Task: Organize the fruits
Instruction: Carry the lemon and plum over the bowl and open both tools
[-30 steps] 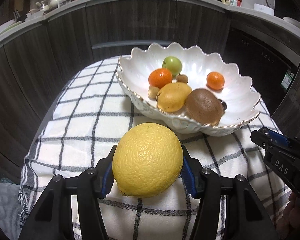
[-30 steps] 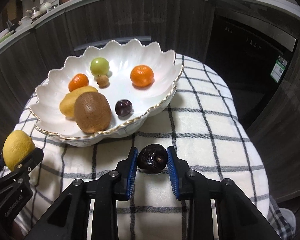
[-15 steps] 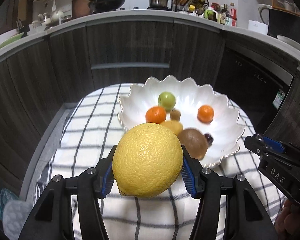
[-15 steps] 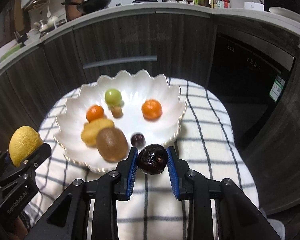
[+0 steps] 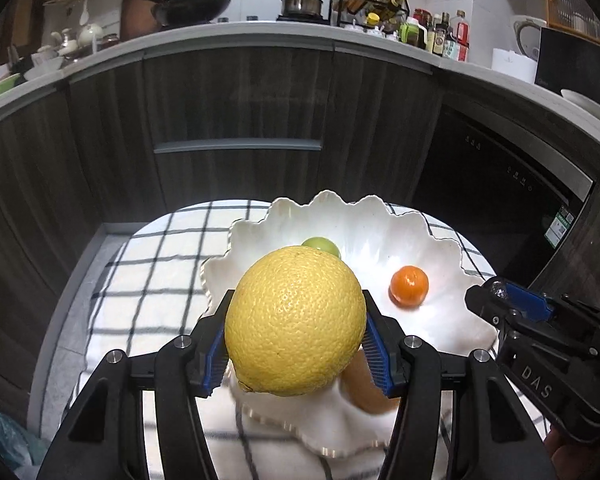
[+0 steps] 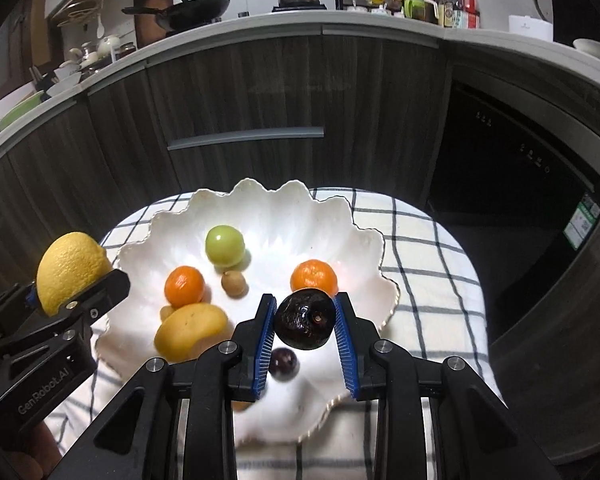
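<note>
Over bowl [image 6: 364,240] | left gripper [image 5: 296,340] clamps lemon [image 5: 296,320] | right gripper [image 6: 305,326] clamps dark fruit [image 6: 305,320]

Black left gripper [image 5: 296,336], blue ribbed pads, silver screws; "GenRobot.AI" lettering

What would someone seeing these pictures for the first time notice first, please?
Most striking is the big yellow lemon clamped in the left gripper, filling the middle of the left wrist view above the near edge of the white scalloped bowl. Next comes the dark wrinkled fruit pinched in the right gripper, held over the bowl. Inside the bowl lie two oranges, a green fruit and a yellow mango, on a checked cloth.
</note>
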The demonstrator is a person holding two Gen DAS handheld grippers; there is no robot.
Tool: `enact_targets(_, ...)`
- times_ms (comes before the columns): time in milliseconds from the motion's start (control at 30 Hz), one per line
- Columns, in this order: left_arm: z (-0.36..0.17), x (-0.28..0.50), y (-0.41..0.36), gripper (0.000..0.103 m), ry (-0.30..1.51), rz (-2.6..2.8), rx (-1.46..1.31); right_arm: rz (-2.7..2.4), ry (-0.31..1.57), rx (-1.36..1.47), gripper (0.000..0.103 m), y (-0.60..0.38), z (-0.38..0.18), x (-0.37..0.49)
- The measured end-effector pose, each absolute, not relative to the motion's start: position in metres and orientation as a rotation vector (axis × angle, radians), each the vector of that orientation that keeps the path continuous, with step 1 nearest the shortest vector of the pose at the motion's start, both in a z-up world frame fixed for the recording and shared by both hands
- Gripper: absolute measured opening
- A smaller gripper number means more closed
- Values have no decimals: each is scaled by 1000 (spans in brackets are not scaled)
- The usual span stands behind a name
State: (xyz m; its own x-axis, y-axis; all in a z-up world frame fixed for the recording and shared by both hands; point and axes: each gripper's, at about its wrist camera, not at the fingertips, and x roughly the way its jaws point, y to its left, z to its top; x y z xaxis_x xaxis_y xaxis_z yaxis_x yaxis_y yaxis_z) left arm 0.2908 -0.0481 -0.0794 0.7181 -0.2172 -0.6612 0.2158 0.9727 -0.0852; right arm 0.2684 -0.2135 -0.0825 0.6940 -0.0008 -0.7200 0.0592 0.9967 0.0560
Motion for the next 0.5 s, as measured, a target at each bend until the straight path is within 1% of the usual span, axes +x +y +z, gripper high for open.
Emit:
enact_targets(167,-96,319,-59,56,784,-271,23,-35,831,69,30,-214,-94,286)
enact_targets(500,-120,335,-59,57,874,-264,12,-30,902,76,31,-211,-117,306)
